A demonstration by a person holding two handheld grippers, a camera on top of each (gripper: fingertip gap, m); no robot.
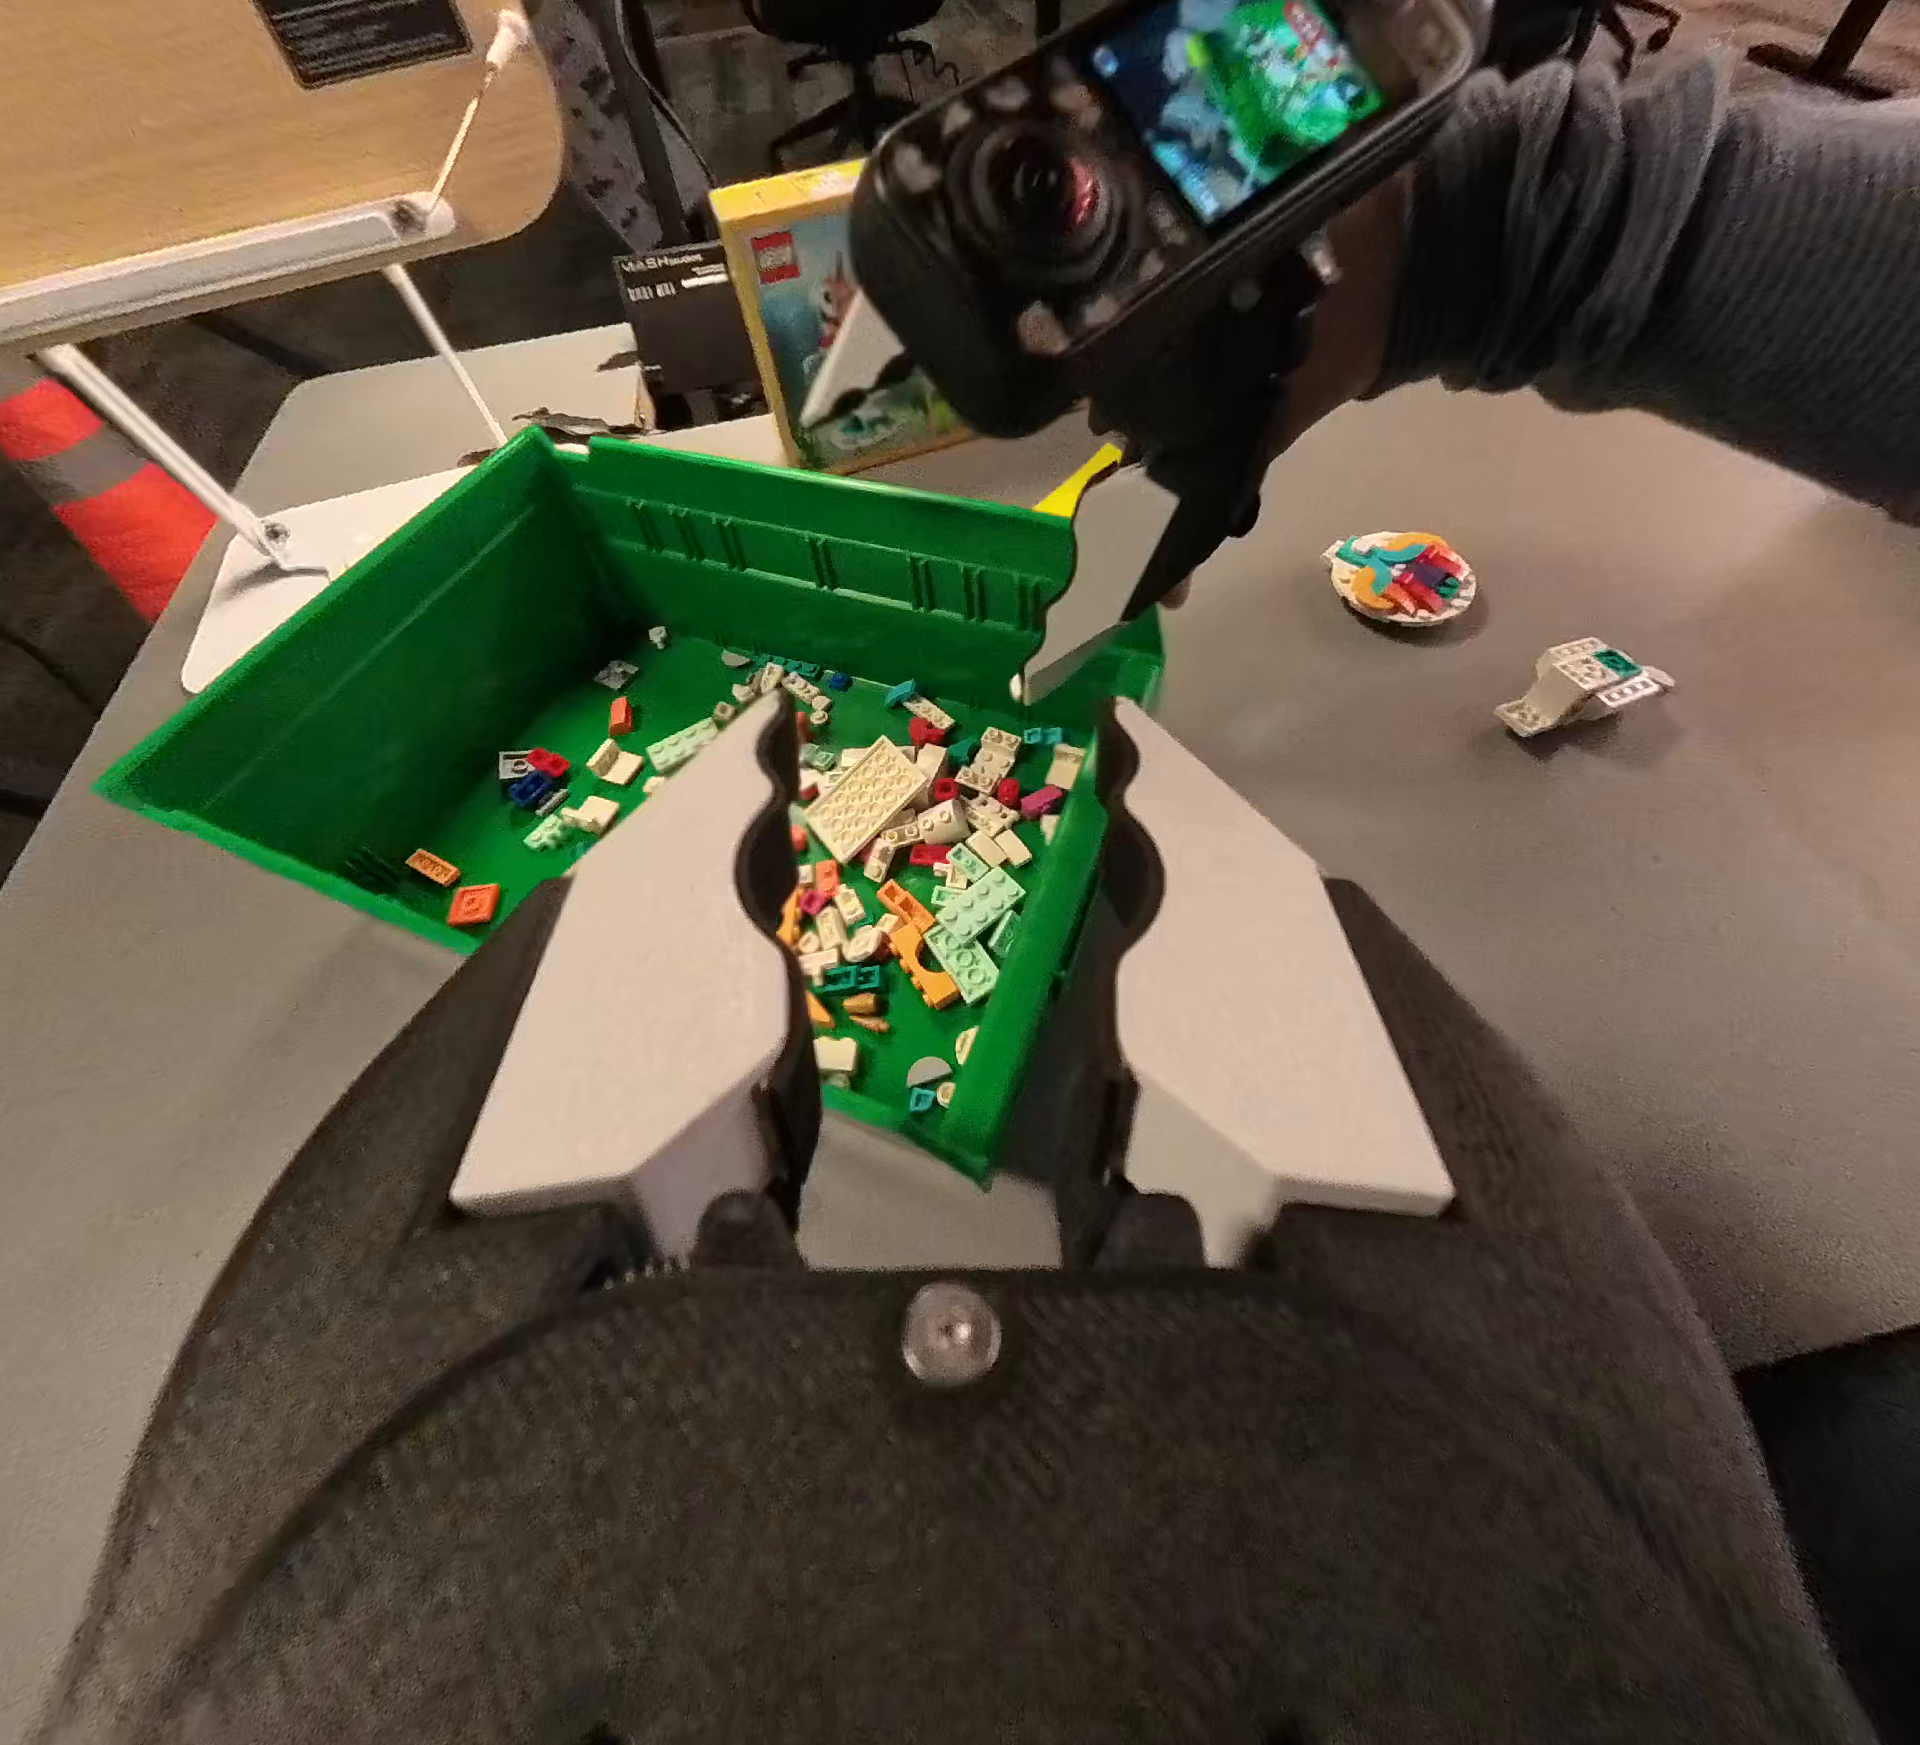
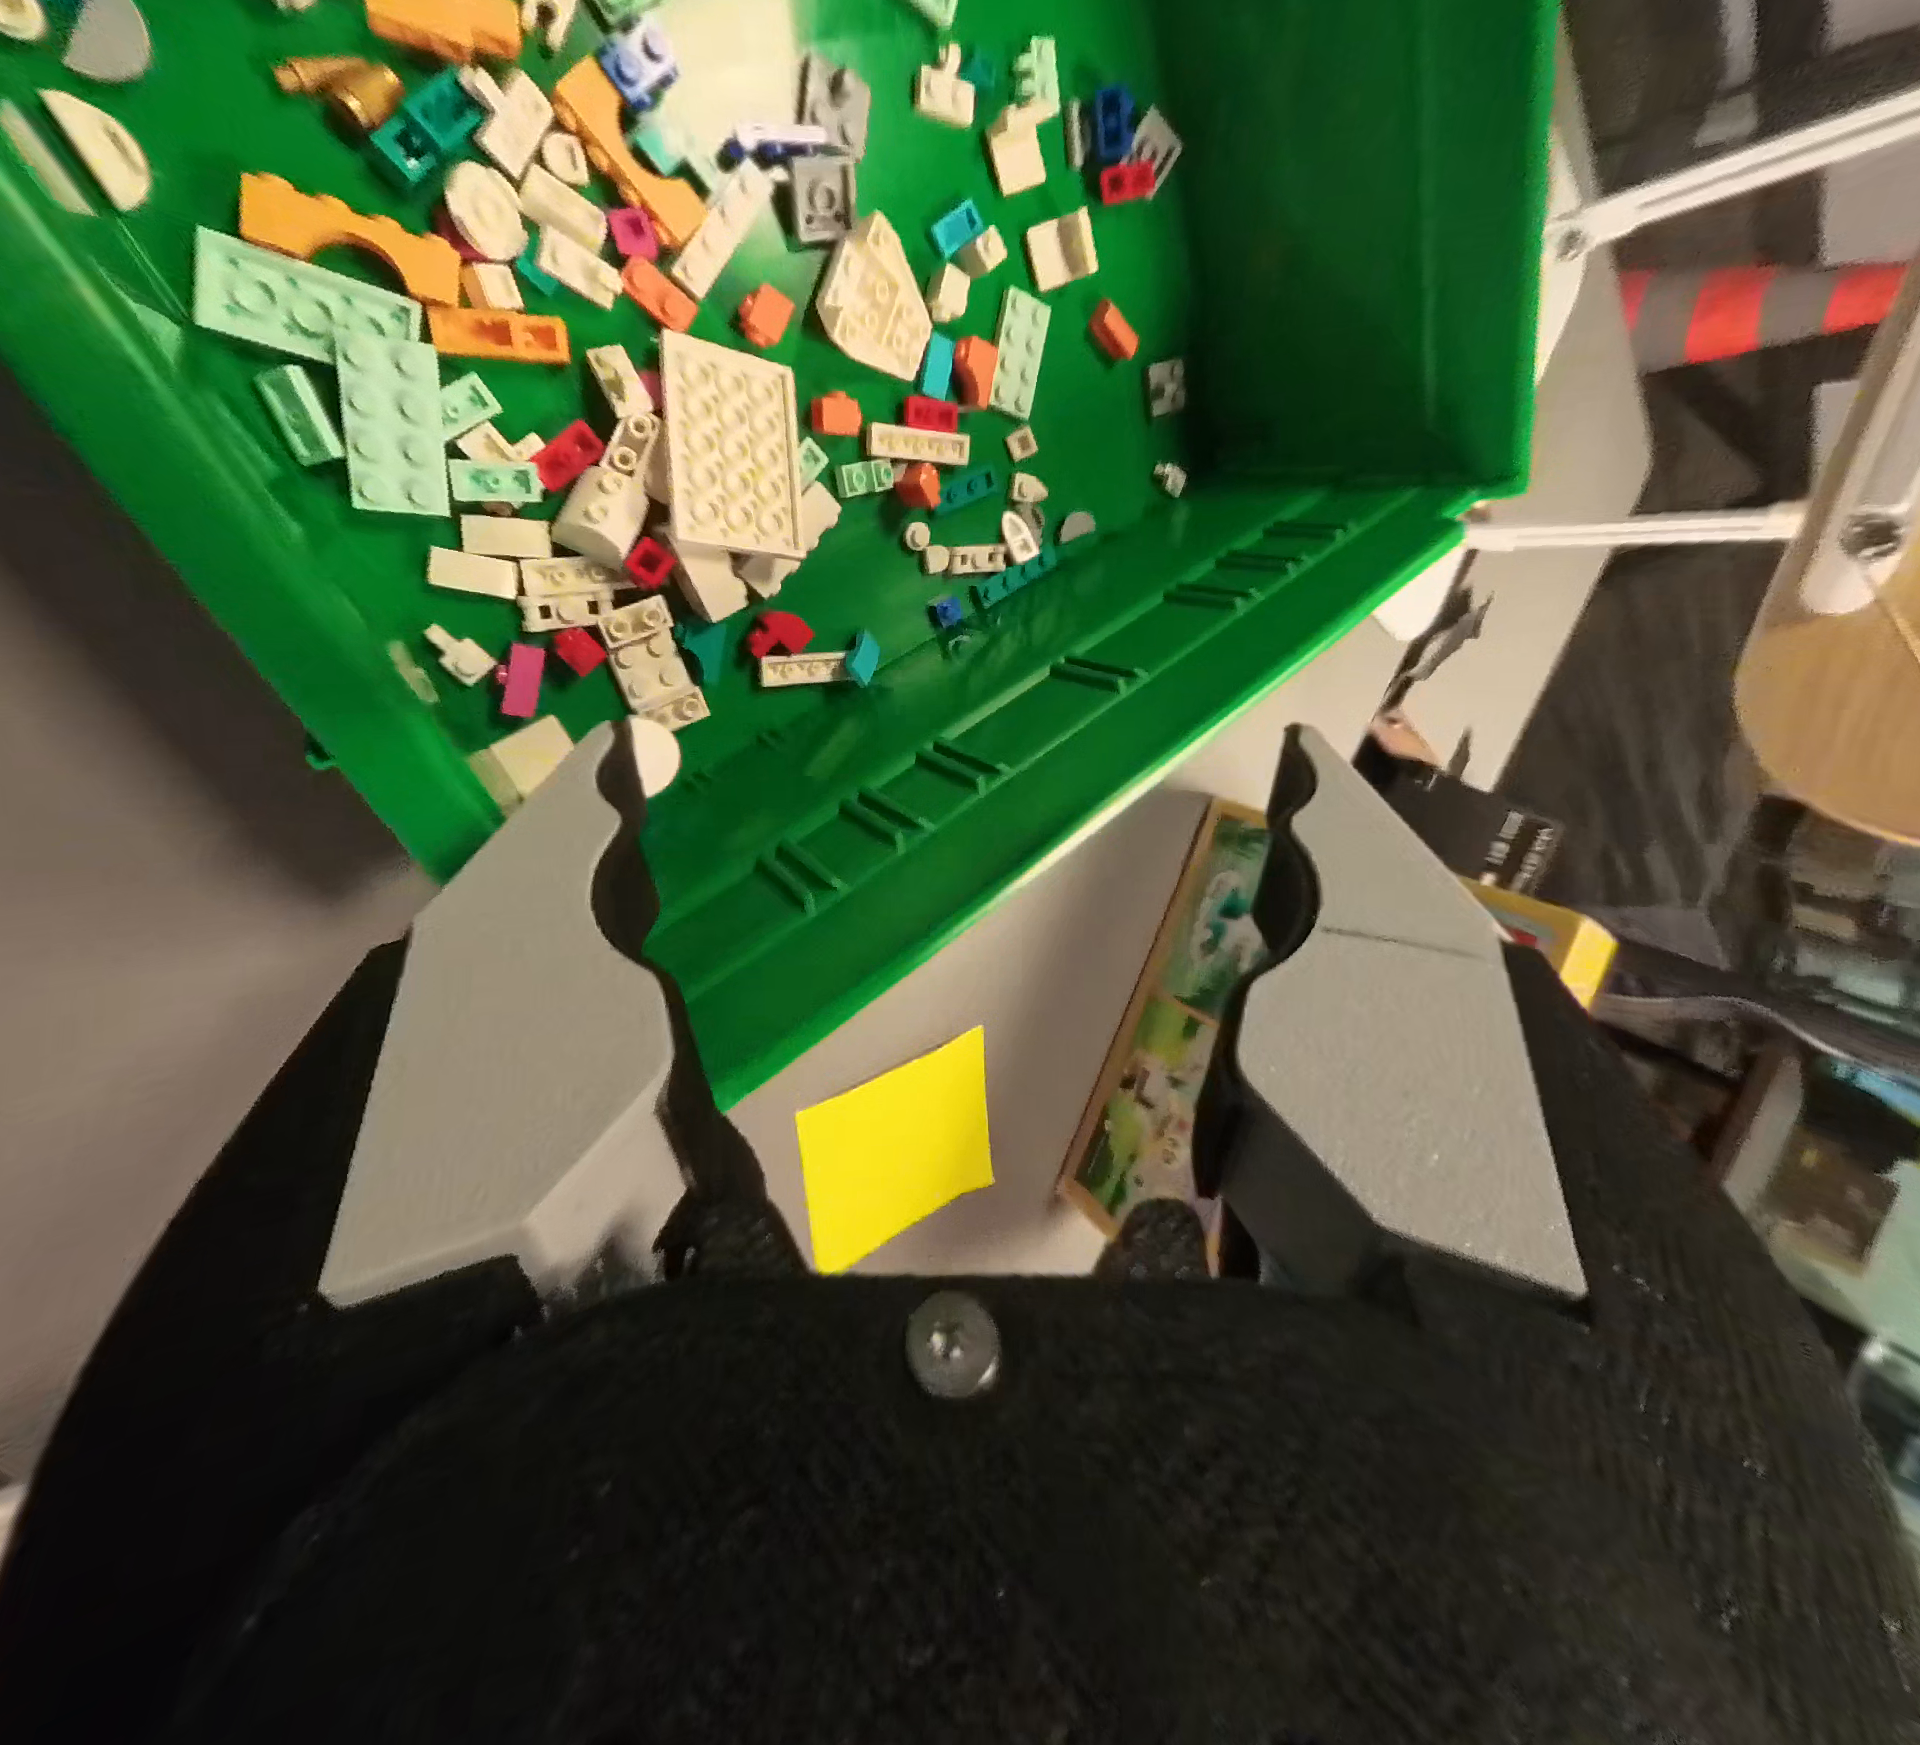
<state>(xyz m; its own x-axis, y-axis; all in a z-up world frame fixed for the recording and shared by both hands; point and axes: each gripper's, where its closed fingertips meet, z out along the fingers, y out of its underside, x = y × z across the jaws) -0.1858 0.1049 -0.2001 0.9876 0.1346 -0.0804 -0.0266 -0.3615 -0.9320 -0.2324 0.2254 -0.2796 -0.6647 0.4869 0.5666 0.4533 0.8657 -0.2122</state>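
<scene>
A green plastic bin [image 1: 364, 698] on a grey table holds several loose toy bricks [image 1: 935, 822] in white, mint, orange, red and teal. My left gripper [image 1: 940, 719] is open and empty, held above the bin's near right corner. In the right wrist view my right gripper [image 2: 956, 750] is open and empty, just outside the bin's wall [image 2: 1330, 189], with the bricks [image 2: 727, 448] ahead of it. From the left wrist view, one of its grey fingers [image 1: 1101, 573] hangs over the bin's far right corner. A sleeved arm [image 1: 1662, 241] holds that gripper.
Two small brick builds stand on the table to the right: a round colourful one [image 1: 1403, 578] and a white one [image 1: 1579, 687]. A toy-set box [image 1: 810, 324] stands behind the bin. A yellow sticky note [image 2: 894, 1145] lies near it. A wooden stand [image 1: 208, 33] is at back left. One gripper's finger ends stand about 15 cm off the other's.
</scene>
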